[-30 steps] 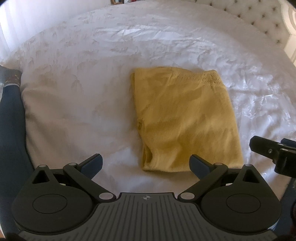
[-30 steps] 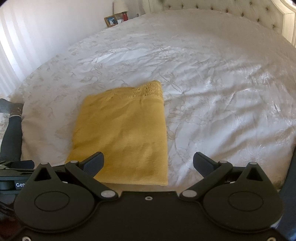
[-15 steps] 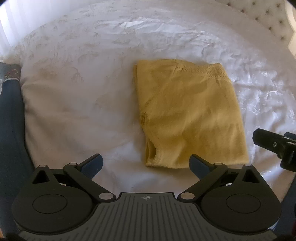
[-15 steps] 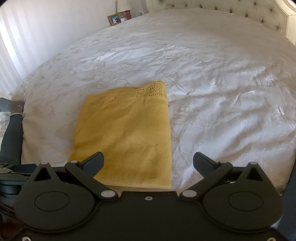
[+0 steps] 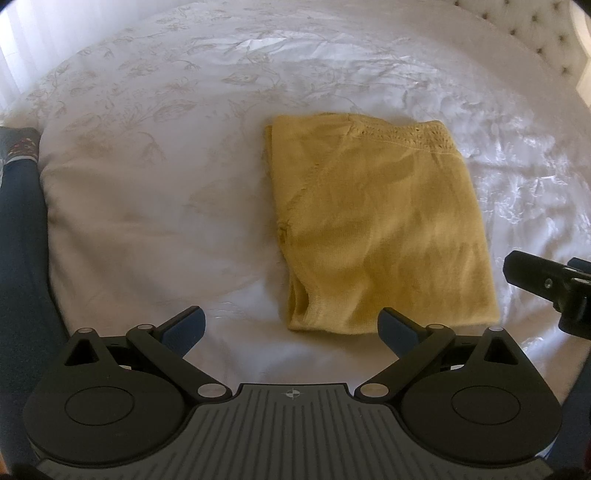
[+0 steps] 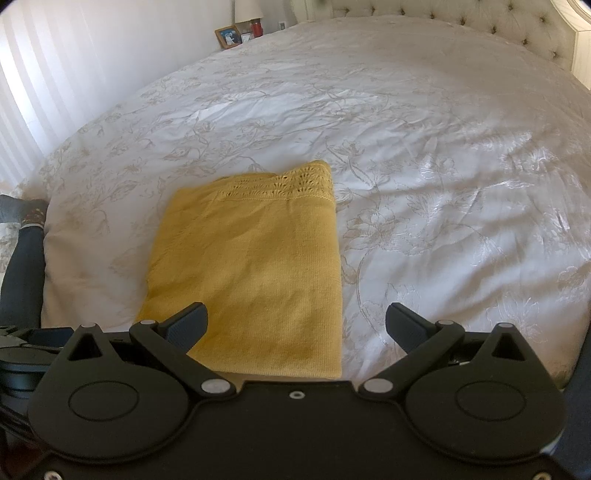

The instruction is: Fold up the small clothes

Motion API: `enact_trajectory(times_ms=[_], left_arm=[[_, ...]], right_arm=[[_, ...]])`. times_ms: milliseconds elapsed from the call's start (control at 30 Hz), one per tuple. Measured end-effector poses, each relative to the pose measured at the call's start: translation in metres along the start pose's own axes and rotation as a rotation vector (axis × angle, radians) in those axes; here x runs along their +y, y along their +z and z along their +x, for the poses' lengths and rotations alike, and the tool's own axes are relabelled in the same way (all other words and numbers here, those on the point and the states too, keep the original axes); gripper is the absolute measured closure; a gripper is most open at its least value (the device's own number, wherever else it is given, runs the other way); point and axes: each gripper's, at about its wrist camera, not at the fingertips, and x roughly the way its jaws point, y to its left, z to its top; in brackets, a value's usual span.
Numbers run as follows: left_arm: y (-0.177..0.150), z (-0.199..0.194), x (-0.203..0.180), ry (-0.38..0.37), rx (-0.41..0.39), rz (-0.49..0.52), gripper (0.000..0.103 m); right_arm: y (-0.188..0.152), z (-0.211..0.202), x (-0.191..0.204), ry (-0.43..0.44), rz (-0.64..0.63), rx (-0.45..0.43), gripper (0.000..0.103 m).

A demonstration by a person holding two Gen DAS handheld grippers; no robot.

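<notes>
A yellow knit garment (image 5: 380, 225) lies folded into a flat rectangle on the white bedspread (image 5: 166, 192), its lace hem at the far edge. It also shows in the right wrist view (image 6: 251, 273). My left gripper (image 5: 293, 326) is open and empty, just short of the garment's near left corner. My right gripper (image 6: 297, 323) is open and empty over the garment's near right corner; its finger shows at the right edge of the left wrist view (image 5: 535, 275).
The bed's left edge drops off beside a dark-clothed leg with a patterned sock (image 5: 20, 155). A tufted headboard (image 6: 480, 26) stands at the back. A nightstand with a photo frame (image 6: 229, 36) stands at the back left.
Both grippers have drifted slightly while staying open, so the garment sits a little lower in both views. The garment has not moved on the bed.
</notes>
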Motion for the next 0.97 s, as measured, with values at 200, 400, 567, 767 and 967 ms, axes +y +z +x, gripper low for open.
enact_trajectory(times_ms=[200,400,567,767,967], left_arm=[[0.0001,0.0005,-0.0017,-0.001,0.002,0.0,0.002],[0.0,0.0007,-0.0029,-0.002,0.003,0.001,0.002],[0.0003,0.0011,-0.0046,-0.005,0.006,0.004,0.002],[-0.0002,0.0007,-0.0048,-0.008,0.007,0.008,0.002],[-0.0012,0.0003,-0.0077,-0.007,0.004,0.011,0.002]], right_arm=[[-0.0002,0.0012,0.0006,0.001,0.001,0.0,0.001],[-0.0001,0.0016,0.0024,0.006,-0.001,-0.001,0.001],[0.0007,0.0015,0.0028,0.009,-0.002,-0.002,0.001],[0.0007,0.0011,0.0022,0.016,-0.003,-0.002,0.001],[0.0007,0.0011,0.0029,0.02,-0.003,-0.002,0.001]])
